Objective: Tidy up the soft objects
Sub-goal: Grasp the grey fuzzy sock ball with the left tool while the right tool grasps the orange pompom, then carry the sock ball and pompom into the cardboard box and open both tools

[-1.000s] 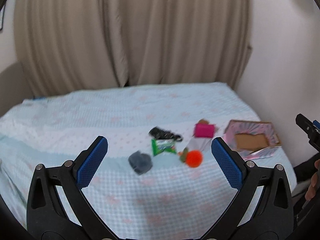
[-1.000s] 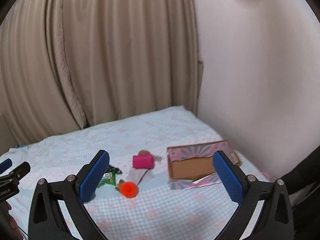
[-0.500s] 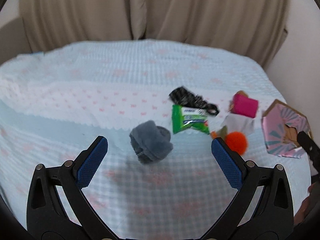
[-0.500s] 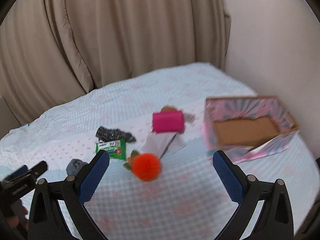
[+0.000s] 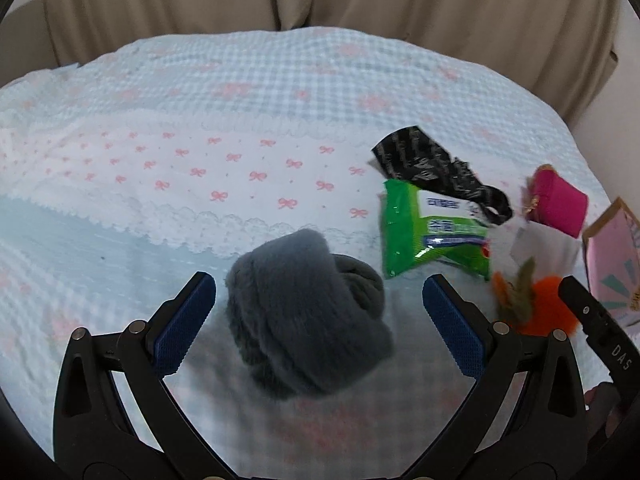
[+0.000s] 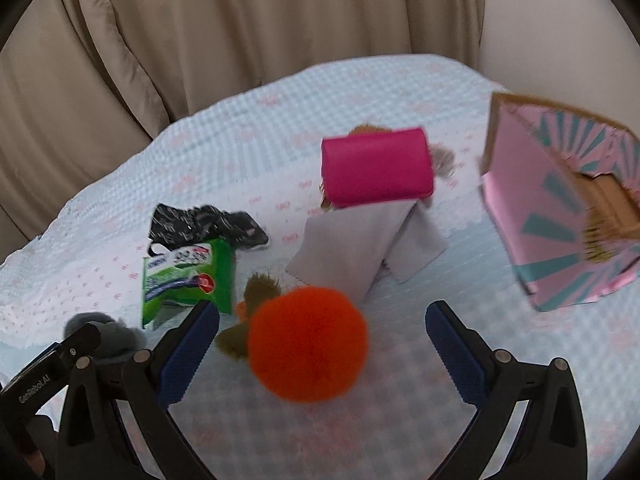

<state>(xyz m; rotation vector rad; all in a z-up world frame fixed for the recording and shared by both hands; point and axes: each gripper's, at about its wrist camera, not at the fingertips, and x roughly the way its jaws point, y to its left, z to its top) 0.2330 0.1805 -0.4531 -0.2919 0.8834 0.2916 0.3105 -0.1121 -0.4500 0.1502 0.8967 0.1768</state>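
A rolled grey fuzzy sock (image 5: 308, 324) lies on the bed between the open jaws of my left gripper (image 5: 318, 322); it also shows in the right wrist view (image 6: 108, 330). An orange pompom toy (image 6: 306, 344) with green leaves lies between the open jaws of my right gripper (image 6: 322, 350); it also shows in the left wrist view (image 5: 548, 312). A green wipes pack (image 5: 432, 232) (image 6: 188, 276), a black patterned cloth (image 5: 432, 164) (image 6: 204, 224), a pink pouch (image 6: 376, 168) (image 5: 560, 204) and a grey folded cloth (image 6: 356, 244) lie behind them.
A pink and teal cardboard box (image 6: 560, 208), open on top, stands at the right; its edge shows in the left wrist view (image 5: 612, 256). The bed has a light blue checked cover (image 5: 280, 92). Beige curtains (image 6: 240, 20) hang behind the bed.
Both grippers have moved down and forward toward the bed. The grey sock now lies between the left jaws and the orange pompom between the right jaws.
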